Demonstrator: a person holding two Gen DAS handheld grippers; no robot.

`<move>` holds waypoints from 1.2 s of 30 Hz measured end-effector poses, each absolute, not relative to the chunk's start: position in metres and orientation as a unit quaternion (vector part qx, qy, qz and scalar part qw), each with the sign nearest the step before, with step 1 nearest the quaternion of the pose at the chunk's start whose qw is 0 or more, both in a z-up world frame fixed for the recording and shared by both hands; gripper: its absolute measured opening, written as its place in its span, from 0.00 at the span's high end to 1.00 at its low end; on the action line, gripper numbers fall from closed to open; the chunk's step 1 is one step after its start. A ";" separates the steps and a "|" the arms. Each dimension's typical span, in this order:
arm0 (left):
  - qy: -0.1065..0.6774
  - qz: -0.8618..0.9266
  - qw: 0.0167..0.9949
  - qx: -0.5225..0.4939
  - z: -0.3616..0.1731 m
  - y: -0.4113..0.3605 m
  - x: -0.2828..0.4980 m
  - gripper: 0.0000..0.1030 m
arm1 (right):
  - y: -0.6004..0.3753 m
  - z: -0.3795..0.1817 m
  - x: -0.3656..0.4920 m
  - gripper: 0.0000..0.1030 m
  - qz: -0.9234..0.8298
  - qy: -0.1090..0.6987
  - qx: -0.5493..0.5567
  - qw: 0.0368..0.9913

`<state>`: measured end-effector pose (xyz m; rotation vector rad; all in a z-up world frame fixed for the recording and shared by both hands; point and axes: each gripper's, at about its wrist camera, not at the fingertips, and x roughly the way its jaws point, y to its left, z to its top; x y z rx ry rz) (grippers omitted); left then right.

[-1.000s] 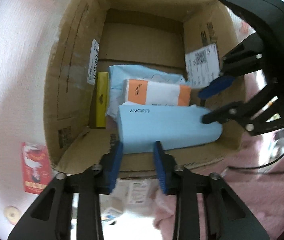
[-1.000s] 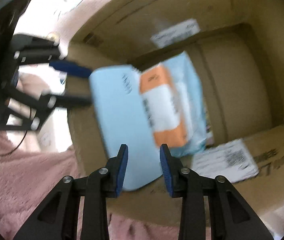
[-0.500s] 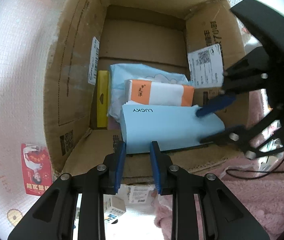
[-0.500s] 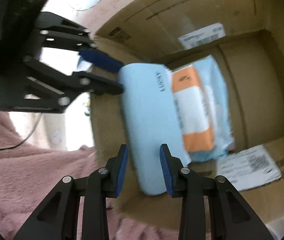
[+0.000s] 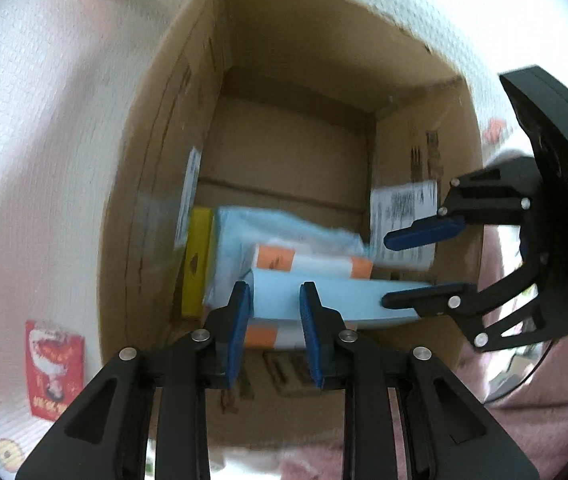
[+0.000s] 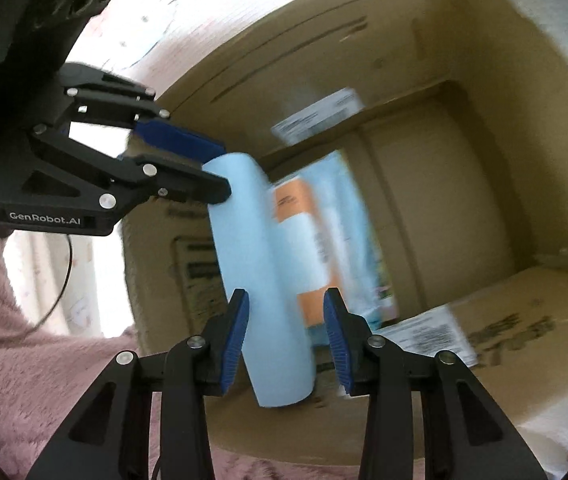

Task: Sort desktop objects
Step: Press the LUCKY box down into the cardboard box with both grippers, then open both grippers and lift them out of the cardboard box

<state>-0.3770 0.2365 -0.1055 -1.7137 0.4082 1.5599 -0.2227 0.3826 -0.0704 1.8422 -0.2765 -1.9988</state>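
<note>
"GenRobot.AI" stands on the left hand-held gripper (image 6: 220, 172).

Pale blue pack (image 6: 262, 280) atop orange-white pack (image 5: 312, 262), blurred.

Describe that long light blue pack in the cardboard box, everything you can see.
The light blue pack is long, smooth and round-edged, like soft wrapped tissues. It lies flat in the cardboard box, on top of an orange-and-white pack. The left claw and the right claw straddle its two ends; whether their pads press it is unclear.
</note>
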 end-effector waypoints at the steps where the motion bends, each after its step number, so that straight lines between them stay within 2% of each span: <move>1: 0.150 0.614 0.383 -0.673 -0.108 0.239 -0.381 0.73 | 0.387 -0.071 -0.226 0.66 -0.722 -0.097 0.658 0.190; 3: 0.135 0.614 0.381 -0.678 -0.116 0.245 -0.389 0.72 | 0.386 -0.077 -0.237 0.66 -0.726 -0.093 0.660 0.171; 7: 0.135 0.614 0.361 -0.689 -0.134 0.251 -0.394 0.72 | 0.398 -0.103 -0.250 0.77 -0.711 -0.098 0.681 0.147; 10: 0.145 0.607 0.363 -0.692 -0.139 0.250 -0.389 0.72 | 0.393 -0.114 -0.245 0.78 -0.695 -0.134 0.686 0.167; 20: 0.153 0.612 0.352 -0.691 -0.142 0.230 -0.372 0.72 | 0.359 -0.116 -0.236 0.78 -0.695 -0.074 0.695 0.170; 26: 0.161 0.635 0.331 -0.679 -0.128 0.226 -0.366 0.69 | 0.355 -0.088 -0.232 0.77 -0.719 -0.042 0.678 0.147; 29: 0.166 0.650 0.325 -0.667 -0.114 0.224 -0.359 0.63 | 0.355 -0.069 -0.229 0.69 -0.734 -0.025 0.665 0.135; 31: 0.161 0.658 0.324 -0.660 -0.104 0.221 -0.356 0.55 | 0.350 -0.058 -0.227 0.62 -0.742 -0.018 0.659 0.124; 33: 0.148 0.671 0.322 -0.652 -0.090 0.212 -0.352 0.49 | 0.351 -0.043 -0.222 0.61 -0.751 -0.008 0.650 0.116; 35: 0.129 0.688 0.320 -0.638 -0.073 0.197 -0.344 0.46 | 0.344 -0.031 -0.216 0.58 -0.760 -0.002 0.641 0.110; 36: 0.123 0.696 0.318 -0.632 -0.065 0.190 -0.339 0.45 | 0.346 -0.025 -0.211 0.53 -0.764 0.000 0.636 0.108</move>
